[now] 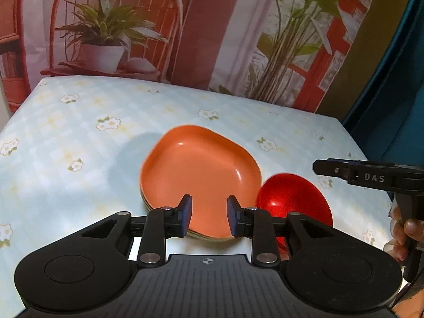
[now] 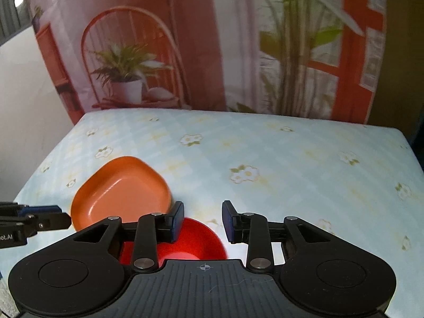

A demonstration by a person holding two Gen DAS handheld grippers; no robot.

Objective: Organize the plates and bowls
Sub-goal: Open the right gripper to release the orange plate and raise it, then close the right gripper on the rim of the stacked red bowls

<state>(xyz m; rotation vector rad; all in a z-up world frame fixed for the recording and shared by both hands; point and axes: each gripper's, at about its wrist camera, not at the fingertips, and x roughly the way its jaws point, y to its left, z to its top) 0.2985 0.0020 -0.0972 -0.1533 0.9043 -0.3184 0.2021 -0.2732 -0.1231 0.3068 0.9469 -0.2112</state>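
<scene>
On the worktop [image 1: 79, 122], covered with a pale blue floral cloth, an orange plate [image 1: 198, 169] tops a small stack whose lower rims show at its near edge; a red bowl [image 1: 294, 201] sits just beside it, to the right. The left gripper [image 1: 209, 214] hovers over the near rim of the stack, fingers spread and holding nothing. The right gripper [image 2: 202, 218] hangs above the red bowl [image 2: 196, 241], fingers likewise spread and empty.

Judged step: taking up the bowl or squaring the stack. A good grasp would set one finger inside the rim and one outside, close on the rim wall, then lift straight to avoid nudging the neighbouring stack.

Count: one red bowl; one orange plate on top, with at least two further rims beneath, exact number not discernible; two grippers.
</scene>
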